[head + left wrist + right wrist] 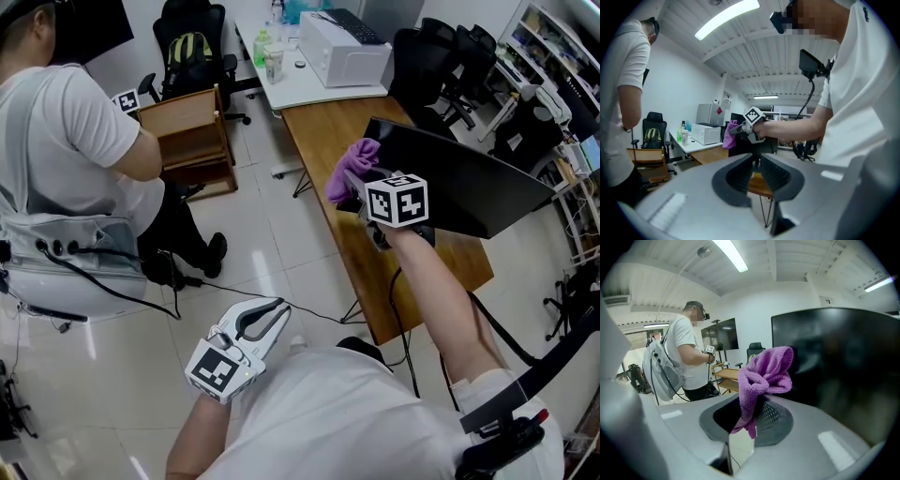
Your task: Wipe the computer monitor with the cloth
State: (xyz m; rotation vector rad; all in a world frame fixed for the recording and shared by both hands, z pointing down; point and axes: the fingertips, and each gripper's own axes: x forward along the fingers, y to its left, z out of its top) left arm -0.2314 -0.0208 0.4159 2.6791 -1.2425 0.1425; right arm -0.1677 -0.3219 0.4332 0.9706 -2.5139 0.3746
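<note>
Purple cloth (766,371) pinched in outstretched right claw (749,411) beside monitor (469,183) — left claw (755,164) closed, empty, low.

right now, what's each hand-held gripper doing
Left hand-held gripper: closed, nothing in it.
Right hand-held gripper: closed on the purple cloth.

Two grippers were present, a left gripper (270,317) and a right gripper (354,180); one cloth (347,167); one monitor (469,183); one wooden desk (323,131); one white table (286,92); one printer (342,49); one other person (66,141).
</note>
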